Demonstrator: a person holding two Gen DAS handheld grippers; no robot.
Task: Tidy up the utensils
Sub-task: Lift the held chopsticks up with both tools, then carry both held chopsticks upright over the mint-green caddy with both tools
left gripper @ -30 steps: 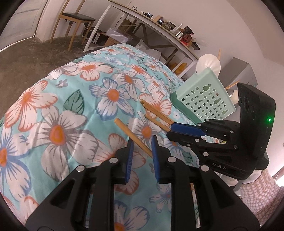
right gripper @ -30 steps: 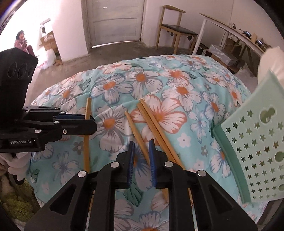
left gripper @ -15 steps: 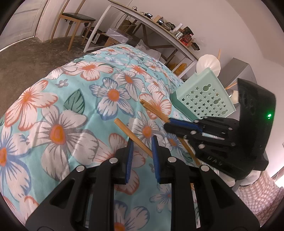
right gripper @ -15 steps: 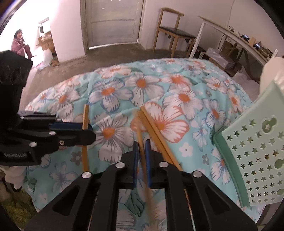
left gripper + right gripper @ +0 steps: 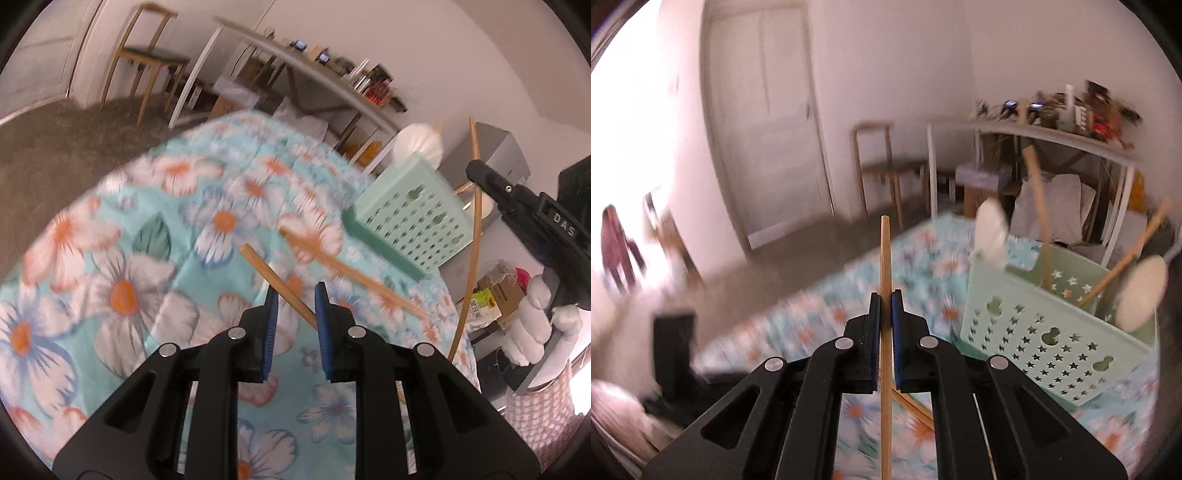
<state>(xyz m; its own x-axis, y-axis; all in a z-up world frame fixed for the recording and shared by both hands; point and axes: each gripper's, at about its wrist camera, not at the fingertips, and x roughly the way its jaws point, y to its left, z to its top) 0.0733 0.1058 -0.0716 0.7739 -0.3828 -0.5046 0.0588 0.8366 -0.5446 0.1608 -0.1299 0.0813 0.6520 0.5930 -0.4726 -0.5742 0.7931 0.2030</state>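
My right gripper (image 5: pixel 885 299) is shut on a wooden chopstick (image 5: pixel 885 258), which stands upright between its blue pads, lifted clear of the floral quilt (image 5: pixel 820 317). In the left wrist view the same right gripper (image 5: pixel 474 171) holds that chopstick (image 5: pixel 474 236) just right of the mint green basket (image 5: pixel 406 221). The basket (image 5: pixel 1034 332) holds white spoons and chopsticks. My left gripper (image 5: pixel 293 295) hovers low over the quilt, open, with a lying chopstick (image 5: pixel 273 277) running into the gap between its pads. More chopsticks (image 5: pixel 332 258) lie blurred beyond it.
A white-gloved hand (image 5: pixel 535 332) grips the right tool. A wooden chair (image 5: pixel 147 62) and a long cluttered desk (image 5: pixel 314 77) stand behind the bed. A grey cabinet (image 5: pixel 506 155) is beyond the basket. A door (image 5: pixel 768 129) and a distant person (image 5: pixel 617 247) are at left.
The right gripper closed on a chopstick, lifted it off the quilt and rolled it upright beside the basket. The left gripper has barely moved and its gap is unchanged.
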